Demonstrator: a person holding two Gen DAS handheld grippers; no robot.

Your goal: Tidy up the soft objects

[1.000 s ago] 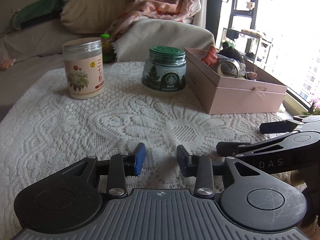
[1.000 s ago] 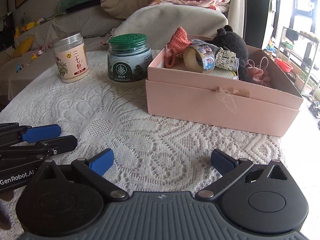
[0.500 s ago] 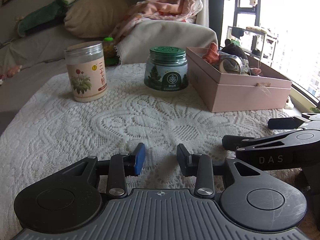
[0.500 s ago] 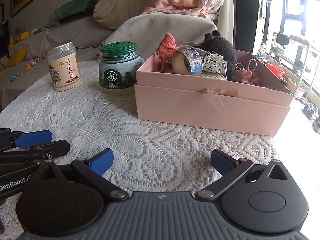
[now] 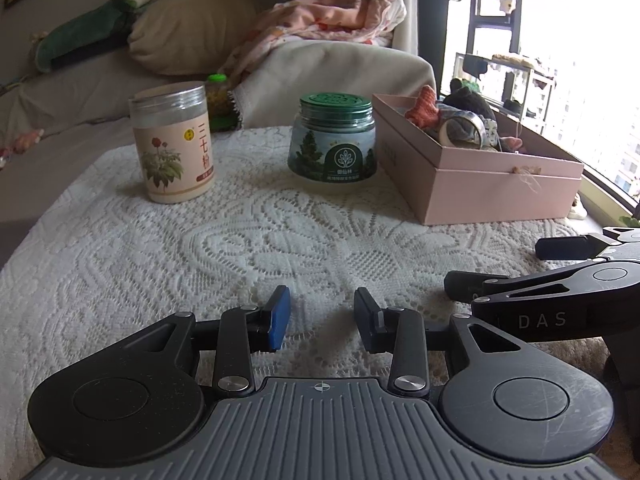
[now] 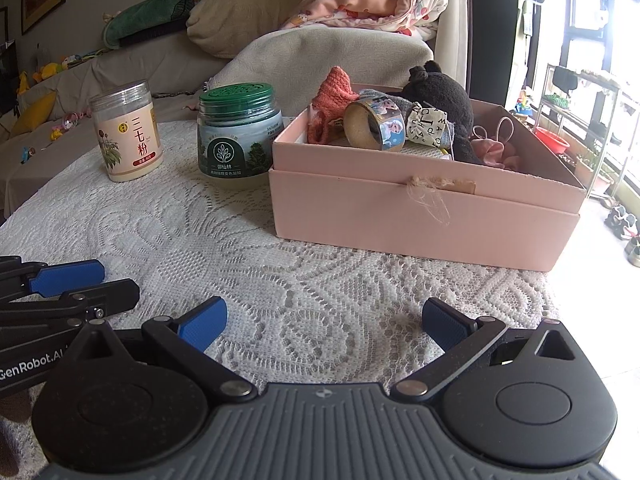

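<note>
A pink box (image 6: 420,208) stands on the lace-covered table (image 6: 240,240) and also shows in the left wrist view (image 5: 488,188). It holds a black plush toy (image 6: 440,96), an orange knitted piece (image 6: 332,100), a tape roll (image 6: 372,124), a patterned cloth (image 6: 428,126) and pink hair ties (image 6: 496,144). My left gripper (image 5: 322,314) is empty, jaws a small gap apart, low over the table's near edge. My right gripper (image 6: 324,320) is wide open and empty, in front of the box. Each gripper shows in the other's view.
A beige powder jar (image 6: 128,132) and a green-lidded jar (image 6: 238,136) stand left of the box. Behind the table is a sofa with a cushion (image 6: 248,12), a pink blanket (image 6: 372,0) and a green plush (image 6: 160,4). The table edge is right of the box.
Both views have dropped slightly lower and nearer the table. The jaw openings have not changed.
</note>
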